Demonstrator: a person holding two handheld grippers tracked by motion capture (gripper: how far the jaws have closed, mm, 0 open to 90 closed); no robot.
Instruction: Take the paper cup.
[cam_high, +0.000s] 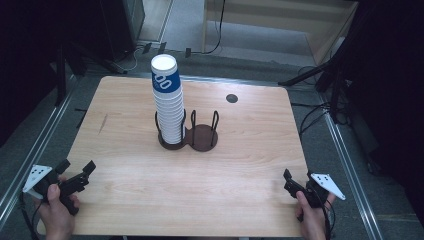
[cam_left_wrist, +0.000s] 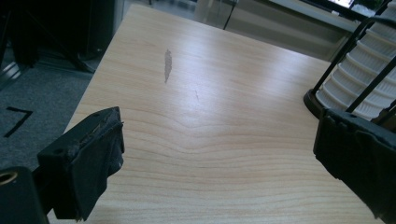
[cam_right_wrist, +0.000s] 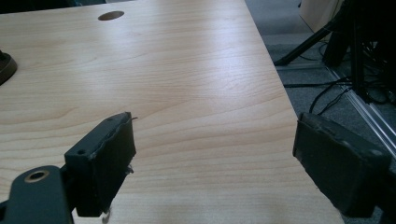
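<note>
A pale wood tabletop (cam_high: 240, 165) is seen from above, set on grey floor with dark surroundings and cables at the right.

Nearest, at the tabletop's front corners, two hands are placed. The left gripper (cam_high: 76, 171) is held at the front left corner, jaws pointing inward and up the tabletop; in the left gripper view (cam_left_wrist: 219, 154) the jaws are seen spread wide, bare wood between them, nothing held. The right gripper (cam_high: 290, 181) is held at the front right corner; in the right gripper view (cam_right_wrist: 215, 154) its jaws are likewise seen apart, only wood grain between them, nothing gripped. Both grippers are well apart from the things at the centre.

Farther on, near the tabletop's middle, a dark holder (cam_high: 202, 137) with two round bays and upright wire loops is noted. In its left bay a tall stack (cam_high: 169, 107) of white cups stands, leaning slightly, the top cup bearing a blue band. The right bay is unfilled.

A grey scuff (cam_high: 103, 122) is noted left of the holder, and a round hole (cam_high: 231, 98) beyond it toward the far edge.
</note>
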